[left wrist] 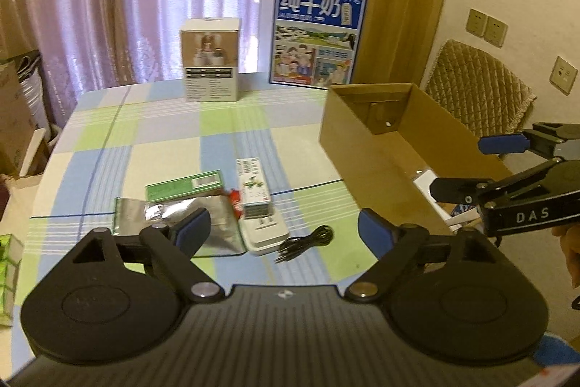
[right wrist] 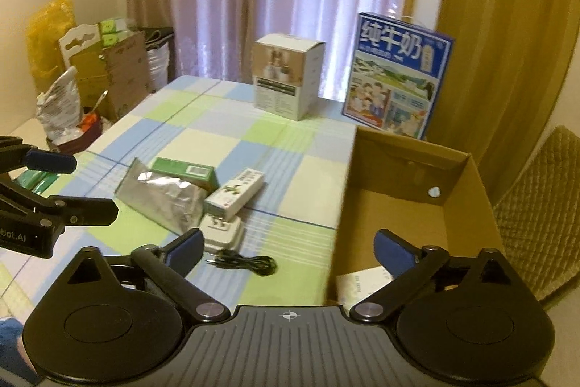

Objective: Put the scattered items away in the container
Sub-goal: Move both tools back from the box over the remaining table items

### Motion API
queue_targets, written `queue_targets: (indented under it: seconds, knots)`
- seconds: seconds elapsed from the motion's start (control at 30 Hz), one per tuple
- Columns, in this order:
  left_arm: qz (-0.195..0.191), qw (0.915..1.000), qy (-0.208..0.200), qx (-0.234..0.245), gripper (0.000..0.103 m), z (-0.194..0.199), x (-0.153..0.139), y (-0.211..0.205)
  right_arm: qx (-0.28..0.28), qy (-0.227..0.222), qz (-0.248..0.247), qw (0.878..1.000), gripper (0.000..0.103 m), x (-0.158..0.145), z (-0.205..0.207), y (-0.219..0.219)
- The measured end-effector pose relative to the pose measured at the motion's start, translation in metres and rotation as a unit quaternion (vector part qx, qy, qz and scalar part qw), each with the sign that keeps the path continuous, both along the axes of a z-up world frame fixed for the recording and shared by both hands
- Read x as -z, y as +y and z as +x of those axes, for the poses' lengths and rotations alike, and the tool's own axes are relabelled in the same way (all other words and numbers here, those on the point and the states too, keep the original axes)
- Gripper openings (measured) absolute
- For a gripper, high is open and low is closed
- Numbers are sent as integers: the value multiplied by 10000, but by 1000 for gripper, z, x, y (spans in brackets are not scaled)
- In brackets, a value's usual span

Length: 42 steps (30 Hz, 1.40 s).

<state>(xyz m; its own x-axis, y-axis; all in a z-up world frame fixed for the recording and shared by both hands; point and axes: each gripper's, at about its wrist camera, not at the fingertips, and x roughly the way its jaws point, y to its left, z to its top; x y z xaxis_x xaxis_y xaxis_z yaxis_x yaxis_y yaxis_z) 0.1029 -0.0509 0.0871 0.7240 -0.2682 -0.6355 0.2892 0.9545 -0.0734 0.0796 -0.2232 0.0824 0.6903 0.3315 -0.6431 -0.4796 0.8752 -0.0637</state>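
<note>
On the checked tablecloth (left wrist: 163, 140), toward its near edge, the scattered items lay bunched together, which seemed to suit picking them off one at a time: a silver foil pouch (left wrist: 188, 220), a green carton (left wrist: 183, 185) just behind it, a white carton with a green plant print (left wrist: 253, 187) resting partly on a white flat box (left wrist: 266, 234), and a coiled black cable (left wrist: 308, 240) just beside that box. The open cardboard container (left wrist: 384, 133) stood at the cloth's right edge, close to the cluster, probably so each carry would be short; white paper-like things (right wrist: 362, 281) already lay at its near end, though what they were could not be told. The left gripper (left wrist: 284, 229) hung above the pile with its jaws spread wide and nothing between them, apparently lined up for the flat box or cable. The right gripper (right wrist: 288, 249) was likewise wide open and empty, straddling the container's near left wall. A taller white box (left wrist: 210, 60) and a blue milk carton case (left wrist: 317, 35) stood upright along the far edge, well apart from the clutter, and looked like no part of it.
</note>
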Motion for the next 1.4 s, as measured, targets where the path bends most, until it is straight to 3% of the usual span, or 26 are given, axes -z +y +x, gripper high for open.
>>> queue_targets:
  seconds: [0.33,0.7,1.17,1.4]
  knots:
    - [219,9992,-32,-347,98,-17,5,43,-376,142,54,9992,101,14,-23,33]
    - [504,9968,194,-592,102,-25,37,84,-497,675,-5,9965,101,66,-25,52]
    - [644,9961,482,-375,102,6,91,103,-638,794,-124,9947,101,112,17,72]
    - [971,9942,448,-54,102,41,115,112,-717,793,-248,9940,101,129,43,83]
